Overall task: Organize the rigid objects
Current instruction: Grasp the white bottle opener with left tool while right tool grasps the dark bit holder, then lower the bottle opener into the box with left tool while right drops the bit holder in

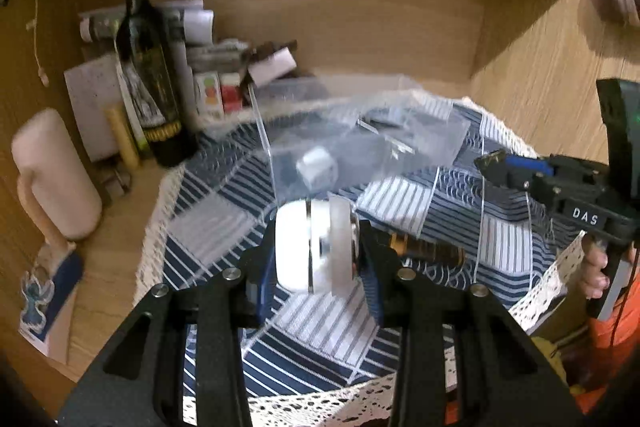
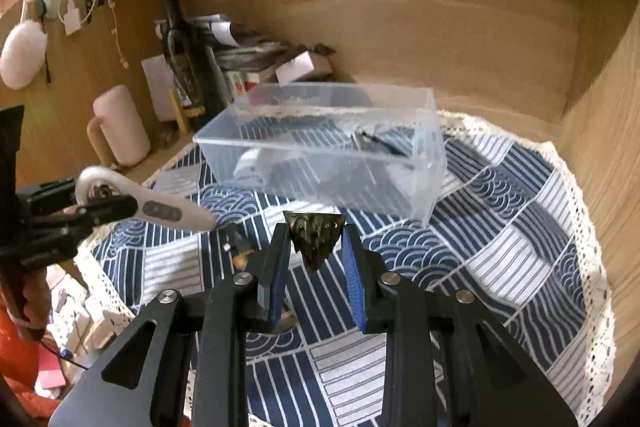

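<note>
My left gripper (image 1: 318, 251) is shut on a white handled tool (image 1: 312, 247), end-on in the left wrist view; in the right wrist view it is a long white tool with grey buttons (image 2: 160, 213) held above the cloth at the left. My right gripper (image 2: 316, 247) is shut on a dark metallic pyramid-shaped piece (image 2: 314, 233), also seen at the right of the left wrist view (image 1: 490, 163). A clear plastic box (image 2: 320, 151) stands on the cloth beyond both grippers. It holds a white die (image 1: 318, 167) and dark clips (image 2: 376, 143).
A blue-and-white patterned cloth (image 2: 500, 227) with a lace edge covers the desk. A dark wine bottle (image 1: 150, 67), a pink mug (image 1: 56, 179), stacked papers and small boxes (image 1: 212, 91) stand at the back left. Wooden walls (image 2: 600, 147) close in behind and right.
</note>
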`<state>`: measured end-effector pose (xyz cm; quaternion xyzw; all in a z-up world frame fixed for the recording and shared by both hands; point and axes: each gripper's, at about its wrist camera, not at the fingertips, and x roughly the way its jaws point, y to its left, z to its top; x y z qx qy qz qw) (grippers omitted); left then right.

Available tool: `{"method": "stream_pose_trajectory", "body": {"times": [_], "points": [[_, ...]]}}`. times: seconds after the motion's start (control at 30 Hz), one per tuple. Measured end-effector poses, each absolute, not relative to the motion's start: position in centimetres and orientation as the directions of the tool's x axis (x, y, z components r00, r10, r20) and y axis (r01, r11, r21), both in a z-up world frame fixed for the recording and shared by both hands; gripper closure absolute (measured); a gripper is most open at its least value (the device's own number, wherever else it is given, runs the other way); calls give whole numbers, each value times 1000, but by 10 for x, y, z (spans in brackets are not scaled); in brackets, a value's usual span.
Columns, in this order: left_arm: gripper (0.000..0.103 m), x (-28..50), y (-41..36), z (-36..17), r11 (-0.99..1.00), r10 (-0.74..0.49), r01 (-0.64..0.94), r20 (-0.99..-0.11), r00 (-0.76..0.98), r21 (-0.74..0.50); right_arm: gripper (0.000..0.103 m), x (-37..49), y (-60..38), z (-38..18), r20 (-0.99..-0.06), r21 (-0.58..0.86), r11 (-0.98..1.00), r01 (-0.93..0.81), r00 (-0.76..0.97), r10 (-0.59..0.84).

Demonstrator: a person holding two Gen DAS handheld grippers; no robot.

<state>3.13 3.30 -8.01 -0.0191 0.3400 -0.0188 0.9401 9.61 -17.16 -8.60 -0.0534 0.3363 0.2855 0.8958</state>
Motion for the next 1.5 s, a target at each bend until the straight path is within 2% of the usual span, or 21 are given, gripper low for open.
{"method": "stream_pose_trajectory", "body": {"times": [0.57,0.87,1.03,1.37,1.5], "points": [[66,70,43,-16,997,-69,44,-552,831,-59,79,124,-167,-41,-540,49,831,-554,685,488],[66,122,39,4,999,-51,34,-510,859,-42,79,159,-150,-36,-544,33,830,-556,687,482],[66,155,34,-10,998,-63,49,-523,850,-40,79,185,-135,-50,-588,23,828,-561,662,465],[66,217,25,-65,978,-203,122,-657,726,-167,79,229,-110,-93,-708,6,816,-578,573,412],[66,228,31,-79,977,-204,99,-681,703,-190,79,235,-105,-105,-734,2,814,-581,552,396]]}}
